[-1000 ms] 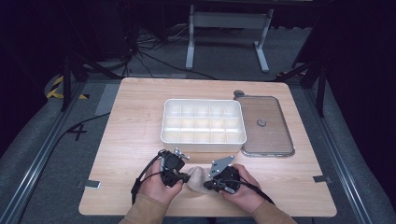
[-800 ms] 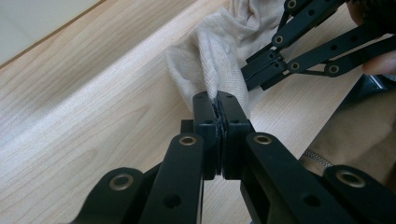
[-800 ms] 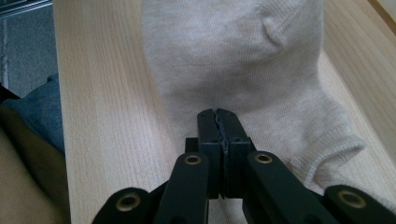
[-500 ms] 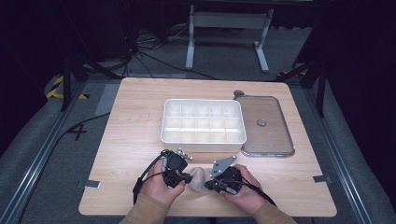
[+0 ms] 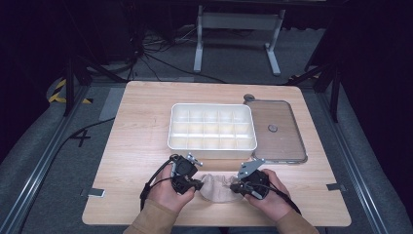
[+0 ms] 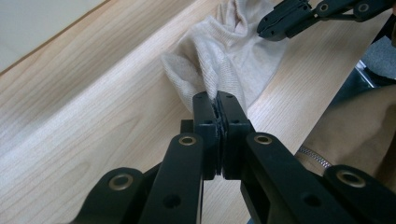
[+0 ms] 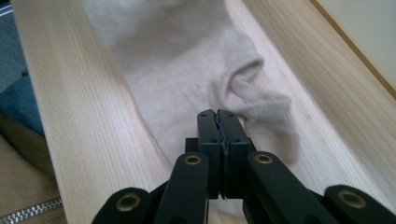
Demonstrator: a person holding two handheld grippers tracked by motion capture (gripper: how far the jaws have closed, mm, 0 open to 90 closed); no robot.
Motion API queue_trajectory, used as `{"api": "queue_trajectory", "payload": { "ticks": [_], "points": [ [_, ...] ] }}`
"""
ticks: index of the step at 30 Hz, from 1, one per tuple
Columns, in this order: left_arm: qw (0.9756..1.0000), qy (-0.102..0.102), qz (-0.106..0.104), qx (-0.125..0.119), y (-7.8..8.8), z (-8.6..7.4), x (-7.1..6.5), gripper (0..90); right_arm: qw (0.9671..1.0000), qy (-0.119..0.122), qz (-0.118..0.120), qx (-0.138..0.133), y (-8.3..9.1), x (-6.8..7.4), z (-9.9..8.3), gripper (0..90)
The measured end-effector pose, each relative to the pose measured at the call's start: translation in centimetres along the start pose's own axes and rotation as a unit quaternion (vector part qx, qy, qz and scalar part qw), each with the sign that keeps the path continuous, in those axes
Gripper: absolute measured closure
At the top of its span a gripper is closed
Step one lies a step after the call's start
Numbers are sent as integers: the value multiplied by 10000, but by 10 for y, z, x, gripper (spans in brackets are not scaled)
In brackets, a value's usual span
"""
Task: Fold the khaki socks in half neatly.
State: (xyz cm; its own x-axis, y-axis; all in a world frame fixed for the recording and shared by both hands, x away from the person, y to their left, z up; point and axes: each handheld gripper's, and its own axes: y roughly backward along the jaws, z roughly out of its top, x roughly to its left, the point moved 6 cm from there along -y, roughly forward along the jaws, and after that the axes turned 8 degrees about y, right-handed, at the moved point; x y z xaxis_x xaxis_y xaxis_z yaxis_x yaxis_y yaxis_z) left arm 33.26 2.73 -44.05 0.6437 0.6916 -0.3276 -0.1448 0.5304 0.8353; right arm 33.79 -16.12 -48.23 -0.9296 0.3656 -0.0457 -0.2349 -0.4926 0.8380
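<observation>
sock (image 5: pixel 219 187) stretched wider; right claw (image 5: pixel 235 186) shifted outward.

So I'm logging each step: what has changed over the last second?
The right hand-held gripper edged rightward, stretching the beige sock wider. The left hand-held gripper stayed put, shut on the sock's other end. Tray and lid unchanged.

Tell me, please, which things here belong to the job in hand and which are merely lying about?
In hand:
- beige sock, pinched by the shut left gripper
- right gripper, jaws shut at the sock's other end; whether it grips cloth, I cannot tell

Lying about:
- white compartment tray
- clear lid beside it
</observation>
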Motion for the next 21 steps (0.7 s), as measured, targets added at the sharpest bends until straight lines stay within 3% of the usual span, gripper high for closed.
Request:
{"api": "queue_trajectory", "payload": {
  "ticks": [6, 12, 21],
  "points": [
    [10000, -45, -53, -17, -1, 4, -2, 878, 9998, -133, -11, 125, -3, -6, -11, 899],
    [9999, -98, -115, -45, -1, 8, -6, 878, 9998, -169, 24, 32, -5, -6, -13, 900],
    [9992, -367, -187, -14, -12, 23, -22, 878, 9995, -285, 41, -155, -6, -7, -16, 900]
  ]
}}
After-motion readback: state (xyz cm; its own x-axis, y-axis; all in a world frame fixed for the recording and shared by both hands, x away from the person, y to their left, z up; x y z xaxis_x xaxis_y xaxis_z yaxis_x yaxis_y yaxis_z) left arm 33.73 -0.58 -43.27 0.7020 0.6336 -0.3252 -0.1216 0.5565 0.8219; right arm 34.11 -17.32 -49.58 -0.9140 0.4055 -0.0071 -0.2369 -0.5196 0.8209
